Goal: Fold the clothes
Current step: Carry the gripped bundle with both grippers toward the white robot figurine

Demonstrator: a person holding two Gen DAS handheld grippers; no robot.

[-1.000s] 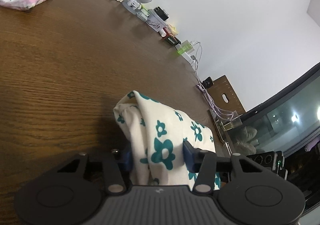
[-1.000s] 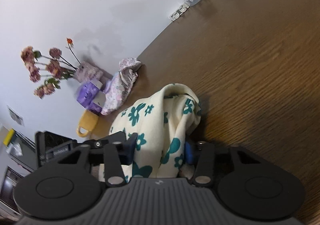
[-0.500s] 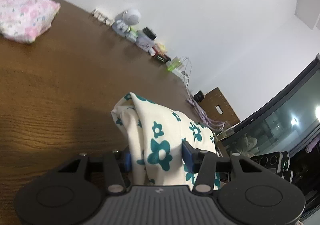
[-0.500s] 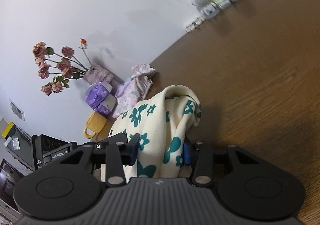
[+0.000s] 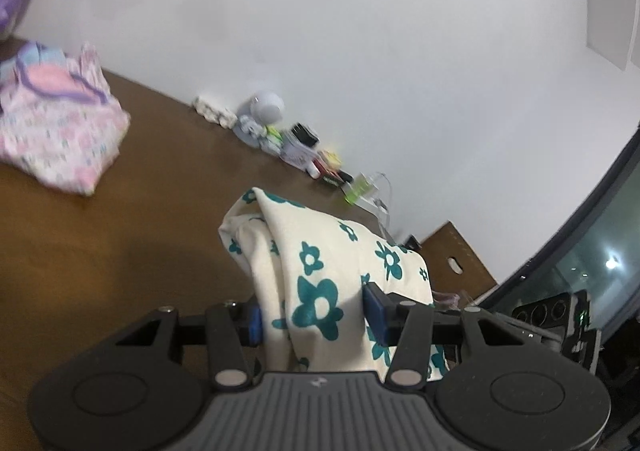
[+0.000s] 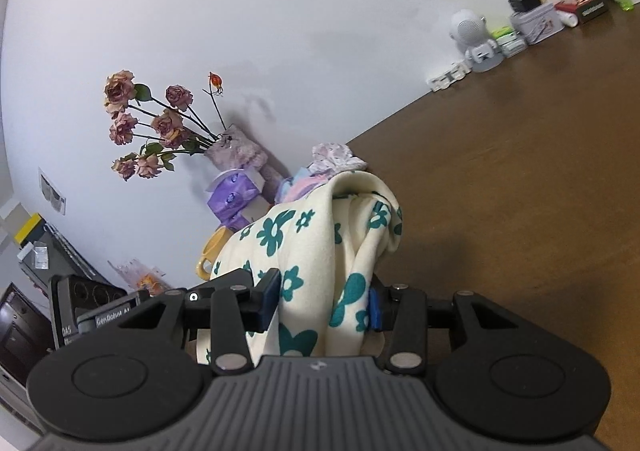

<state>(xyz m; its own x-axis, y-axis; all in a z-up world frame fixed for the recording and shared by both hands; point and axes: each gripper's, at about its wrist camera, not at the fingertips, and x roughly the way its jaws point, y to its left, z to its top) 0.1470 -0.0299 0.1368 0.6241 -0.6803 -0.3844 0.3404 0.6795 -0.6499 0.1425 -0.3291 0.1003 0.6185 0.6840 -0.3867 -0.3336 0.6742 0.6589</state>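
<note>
Both grippers have lifted since a second ago, carrying the cream floral garment point(image 5: 320, 283) up off the wooden table point(image 5: 120, 251). The left gripper point(image 5: 312, 319) and right gripper point(image 6: 324, 303), jaws half-closed, each pinch a bunched corner. Soft, light, floppy cloth; corners look the best holds. Beyond lies a pink folded garment point(image 5: 60, 139).

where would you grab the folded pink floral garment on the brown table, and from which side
Grip the folded pink floral garment at its thick folded corner nearest the middle of the brown wooden table, coming in low from the bare table side. That edge is stacked and overhung by nothing; the wall side is crowded.
</note>
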